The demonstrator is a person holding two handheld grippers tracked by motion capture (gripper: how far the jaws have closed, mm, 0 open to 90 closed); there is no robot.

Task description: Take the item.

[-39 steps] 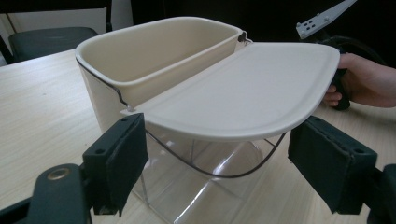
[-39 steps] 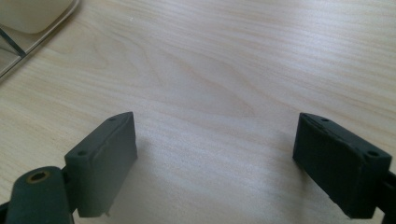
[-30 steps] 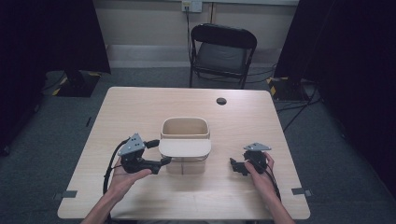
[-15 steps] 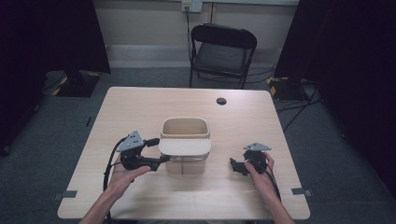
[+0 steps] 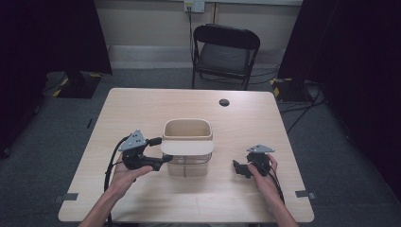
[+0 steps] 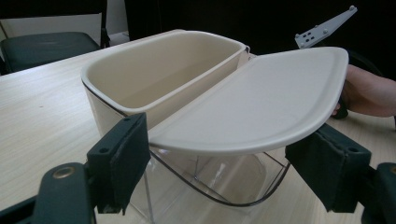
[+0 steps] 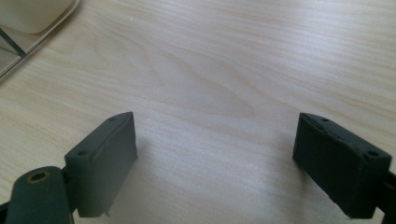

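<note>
A cream bin (image 5: 187, 130) sits in a clear outer tub (image 6: 224, 179) at the middle of the table. Its cream lid (image 5: 187, 147) lies nearly flat over the front part, a little above the clear rim. My left gripper (image 5: 161, 150) reaches in from the left and is shut on the lid's left end. In the left gripper view the lid (image 6: 261, 102) spans the jaws of that gripper (image 6: 217, 158), with both pads against its edge. My right gripper (image 5: 239, 169) rests open on the table to the right of the tub, with bare wood between the jaws of that gripper (image 7: 215, 158).
A small black round disc (image 5: 224, 102) lies at the table's (image 5: 283, 127) far side. A black folding chair (image 5: 226, 52) stands behind the table. The right hand (image 6: 369, 93) and its grey plate (image 6: 327, 28) show beyond the lid.
The left hand has shifted slightly at the lid's left end. The tub, the lid and the right gripper stay where they were.
</note>
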